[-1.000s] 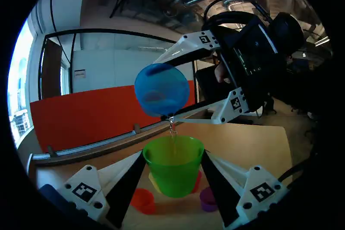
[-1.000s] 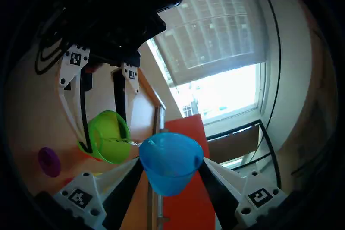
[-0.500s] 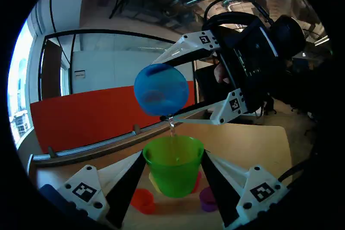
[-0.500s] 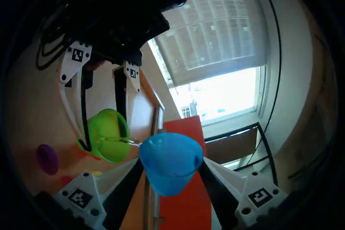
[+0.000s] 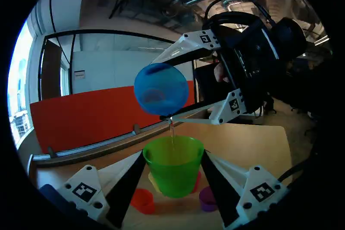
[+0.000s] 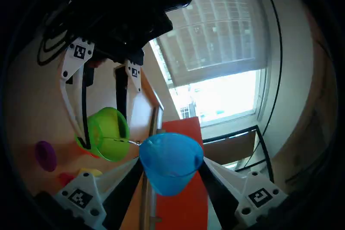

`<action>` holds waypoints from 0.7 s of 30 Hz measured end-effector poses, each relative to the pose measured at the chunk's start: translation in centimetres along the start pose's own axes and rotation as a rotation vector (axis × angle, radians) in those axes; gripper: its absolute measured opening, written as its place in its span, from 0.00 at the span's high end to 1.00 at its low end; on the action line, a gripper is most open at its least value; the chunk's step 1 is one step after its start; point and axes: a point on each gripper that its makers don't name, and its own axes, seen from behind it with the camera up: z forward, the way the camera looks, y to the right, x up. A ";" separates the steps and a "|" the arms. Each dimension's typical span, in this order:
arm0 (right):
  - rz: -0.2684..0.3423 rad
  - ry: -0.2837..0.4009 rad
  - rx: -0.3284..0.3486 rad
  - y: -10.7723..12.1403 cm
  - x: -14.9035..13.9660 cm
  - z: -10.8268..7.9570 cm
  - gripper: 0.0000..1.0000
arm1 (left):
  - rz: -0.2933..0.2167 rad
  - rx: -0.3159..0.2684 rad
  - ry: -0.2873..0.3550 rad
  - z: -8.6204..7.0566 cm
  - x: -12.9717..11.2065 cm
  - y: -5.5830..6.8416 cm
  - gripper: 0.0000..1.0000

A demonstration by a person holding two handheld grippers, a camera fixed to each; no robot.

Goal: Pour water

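Above the wooden table [image 5: 254,141], at centre, the left gripper [image 5: 173,156] pinches the green cup [image 5: 173,174] upright, one finger pressed on each side of its wall. Just above it, the right gripper [image 6: 170,160] clamps the blue cup [image 6: 171,169] between both fingers, tipped well over with its lip over the green cup's mouth. A thin stream of water [image 5: 172,127] falls from the blue lip into the green cup.

Assessment: pouring is under way. The slender stream suggests a late stage, though how much water remains in the blue cup cannot be told. Outstanding: drain the rest, right the blue cup, set both down.

A red cup [image 5: 143,200] and a purple cup [image 5: 208,199] stand on the table nearby, untouched.
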 end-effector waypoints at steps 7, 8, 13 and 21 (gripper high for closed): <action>-0.023 -0.002 -0.004 0.0 0.1 0.2 0.11 | 0.001 0.001 0.001 0.0 0.0 0.0 0.12; -0.025 -0.001 -0.004 0.0 0.2 0.2 0.11 | 0.001 0.001 0.001 0.0 0.0 0.0 0.12; -0.037 -0.001 -0.007 0.2 0.2 0.1 0.11 | 0.001 0.000 0.001 0.0 0.1 0.1 0.12; -0.063 0.000 -0.013 0.4 0.3 0.1 0.11 | 0.000 0.001 0.003 0.0 0.1 0.1 0.12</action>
